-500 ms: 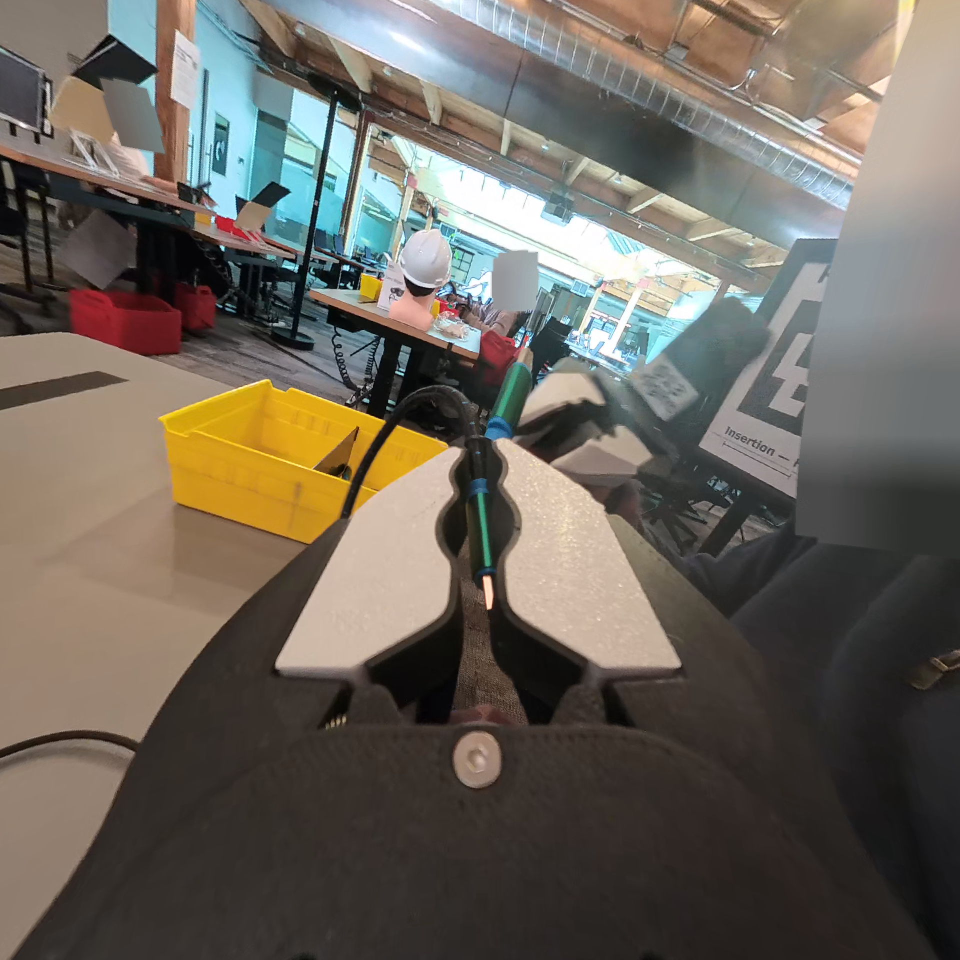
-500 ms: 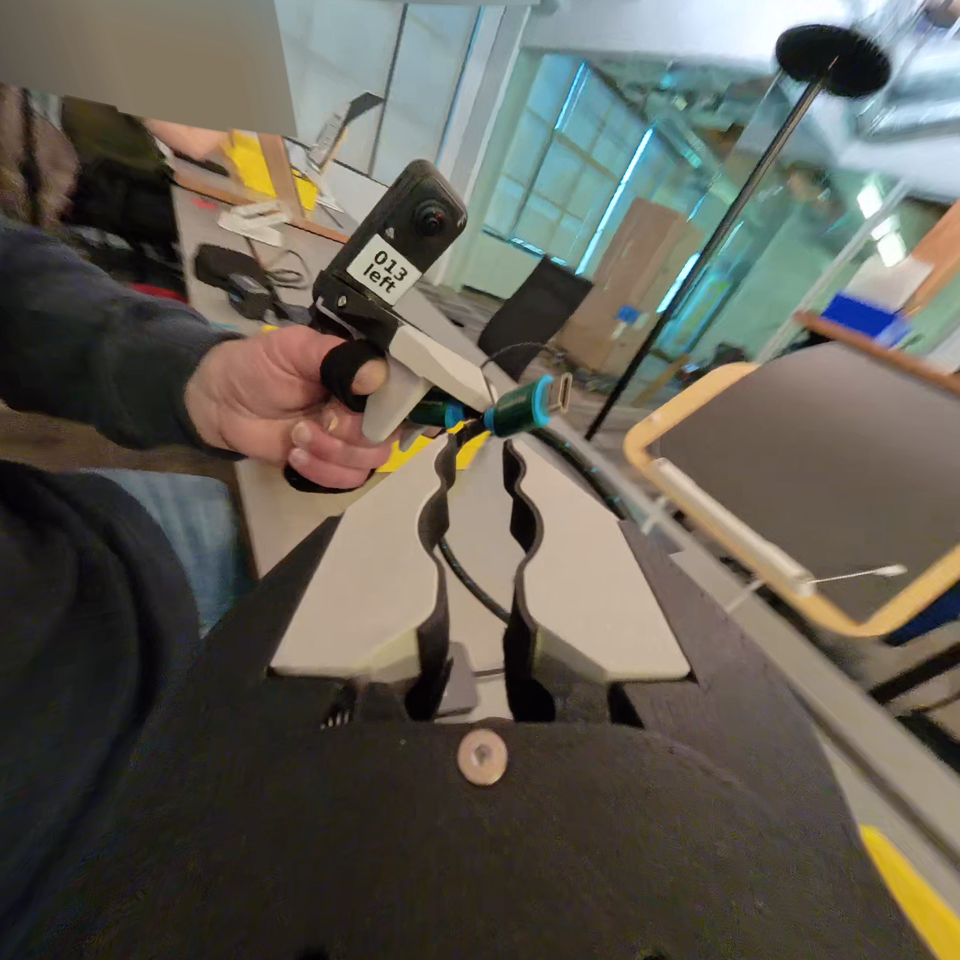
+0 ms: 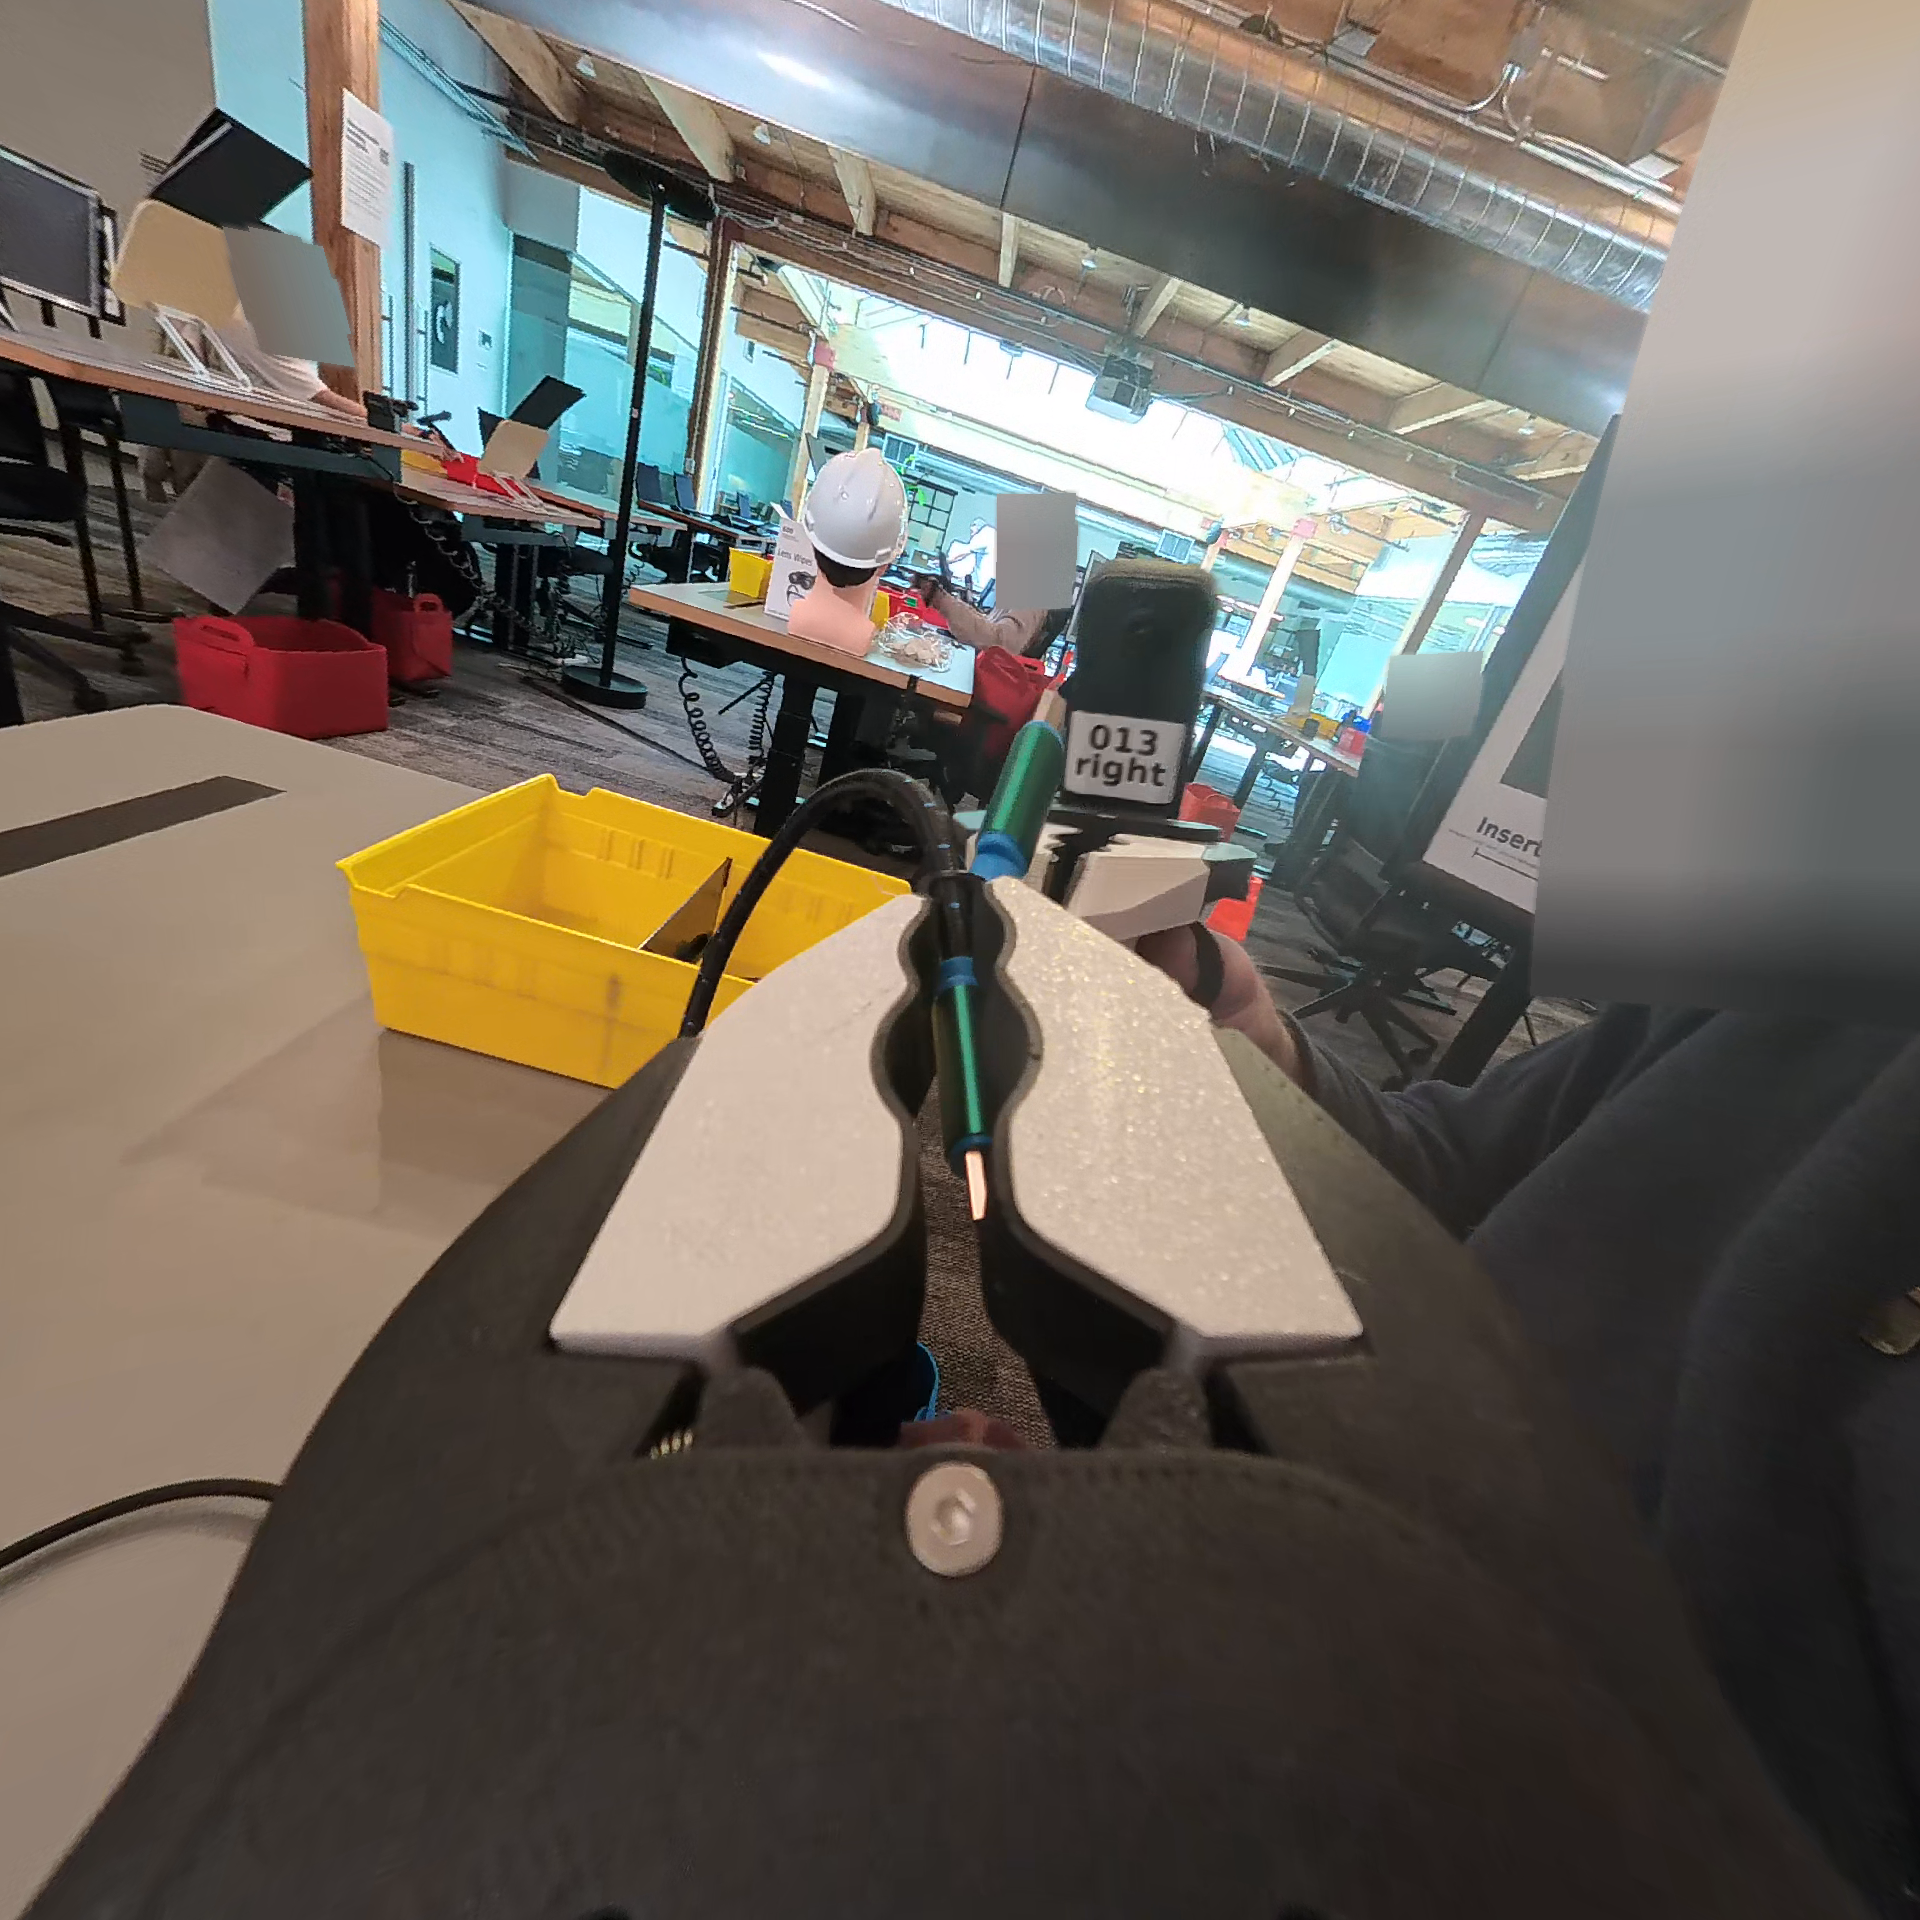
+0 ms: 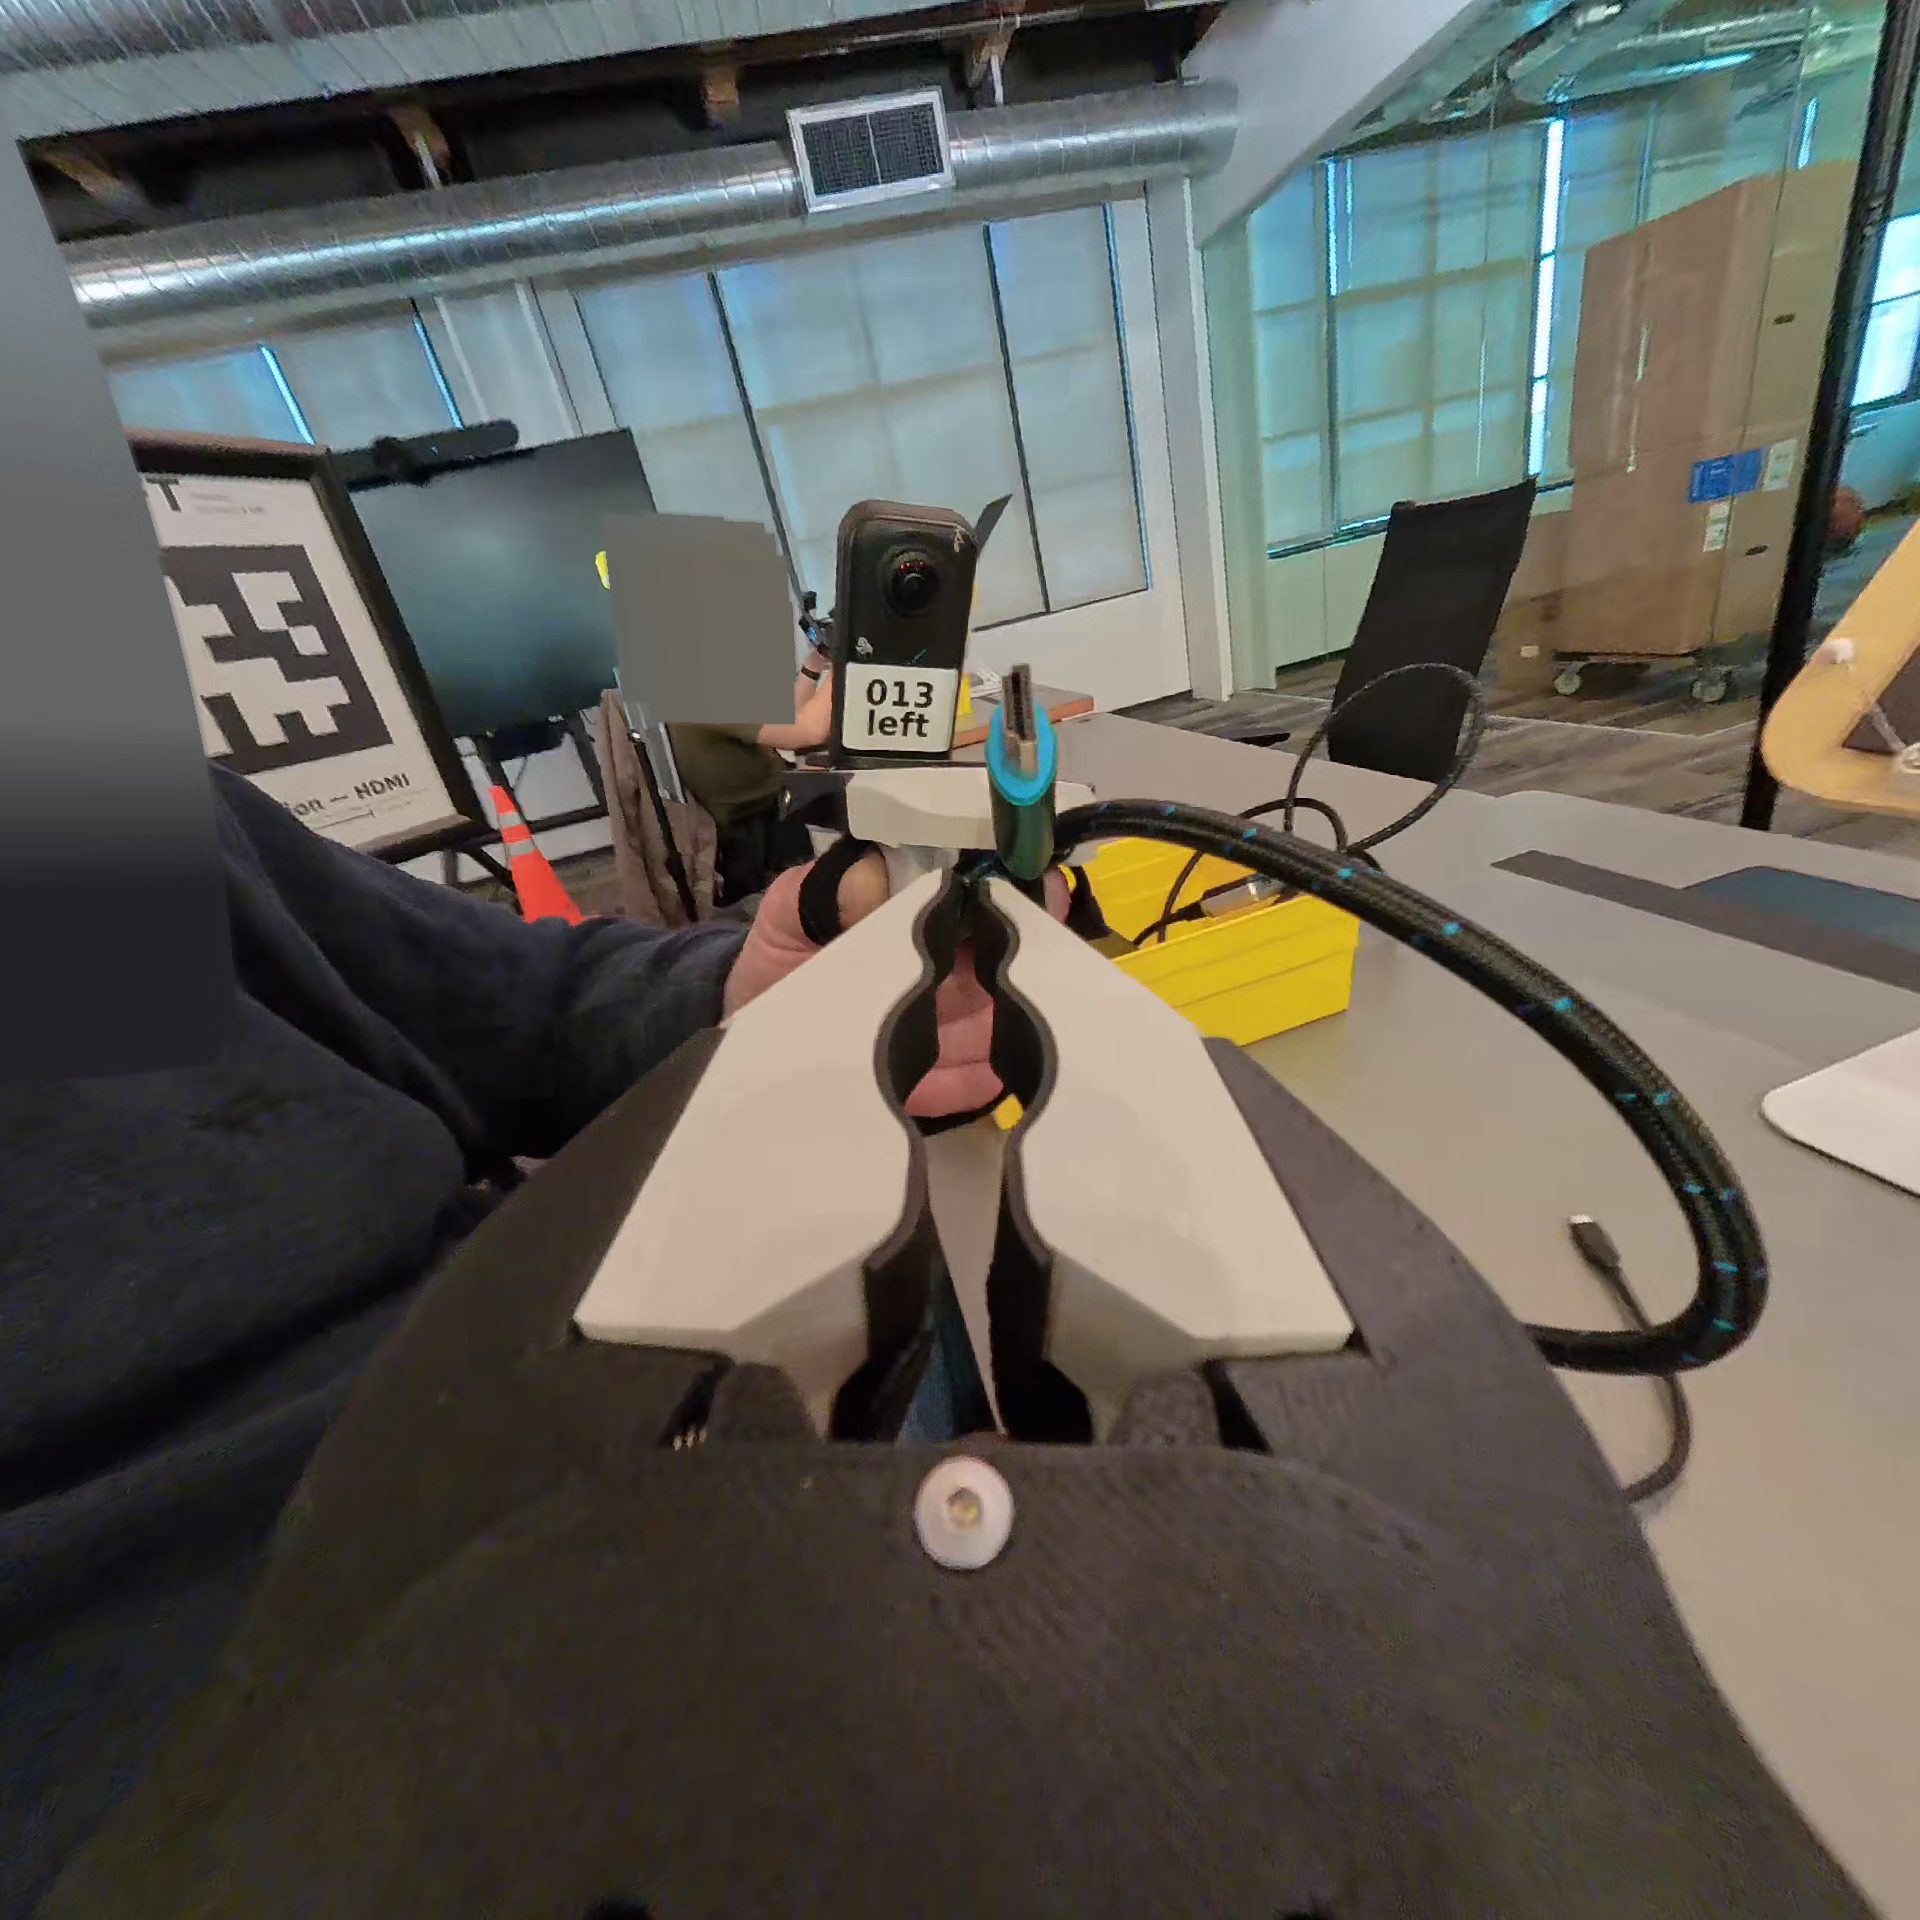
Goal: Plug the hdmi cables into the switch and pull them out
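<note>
My left gripper is shut on a green HDMI plug that lies between its fingers, metal tip toward the camera. The plug's black braided cable arches out past the fingertips. A second green plug stands upright just beyond them. In the right wrist view this second plug points its metal tip up. My right gripper faces the left gripper tip to tip. Its jaws are narrowed around the second plug's lower end. The braided cable loops to the right. No switch is in view.
A yellow bin sits on the grey table left of the grippers; it also shows in the right wrist view. A thin black cable with a small plug and a white flat object lie on the table. Left and right tips are no more than a few centimetres apart.
My right gripper's jaws have narrowed and it has swung to face the left gripper squarely. The second plug now points up instead of sideways. The left gripper's hold is unchanged.
</note>
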Motion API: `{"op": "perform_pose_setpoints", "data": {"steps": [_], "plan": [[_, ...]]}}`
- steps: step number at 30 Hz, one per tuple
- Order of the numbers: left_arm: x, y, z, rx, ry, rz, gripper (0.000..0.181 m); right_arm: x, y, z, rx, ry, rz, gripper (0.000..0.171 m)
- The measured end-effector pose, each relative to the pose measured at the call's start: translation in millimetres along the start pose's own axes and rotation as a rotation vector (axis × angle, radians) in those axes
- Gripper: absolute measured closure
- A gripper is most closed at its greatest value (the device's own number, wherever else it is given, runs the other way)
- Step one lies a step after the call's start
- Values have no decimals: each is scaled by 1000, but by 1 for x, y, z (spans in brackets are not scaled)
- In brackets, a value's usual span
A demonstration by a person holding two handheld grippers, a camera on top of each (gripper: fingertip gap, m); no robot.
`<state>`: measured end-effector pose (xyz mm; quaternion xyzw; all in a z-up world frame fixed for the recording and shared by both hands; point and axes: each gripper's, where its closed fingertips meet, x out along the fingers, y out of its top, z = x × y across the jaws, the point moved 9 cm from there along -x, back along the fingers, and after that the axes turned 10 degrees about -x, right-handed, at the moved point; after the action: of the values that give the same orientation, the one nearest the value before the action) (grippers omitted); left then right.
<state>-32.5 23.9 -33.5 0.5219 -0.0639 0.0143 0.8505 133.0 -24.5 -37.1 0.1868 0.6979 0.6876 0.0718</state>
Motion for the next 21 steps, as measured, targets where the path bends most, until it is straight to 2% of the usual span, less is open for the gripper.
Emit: {"op": "perform_pose_setpoints", "data": {"steps": [3, 6, 12, 16, 19, 21], "plan": [[0, 0, 0, 4, 4, -3, 176, -1, -1, 0, 2, -3, 17, 171], [0, -1, -1, -9, 8, -8, 176, -2, 4, -8, -178, -95, -47, 171], [2, 0, -1, -68, -5, -22, 177, 8, 14, -36, -842, -320, -339, 171], [3, -1, -4, -115, 2, -29, 177, 19, 11, -49, -1291, -397, -598, 171], [3, -3, -7, -152, 3, -34, 176, 24, 6, -54, -1508, -416, -716, 171], [3, -3, -5, -151, 5, -30, 176, 23, 6, -55, -1564, -405, -714, 171]]}}
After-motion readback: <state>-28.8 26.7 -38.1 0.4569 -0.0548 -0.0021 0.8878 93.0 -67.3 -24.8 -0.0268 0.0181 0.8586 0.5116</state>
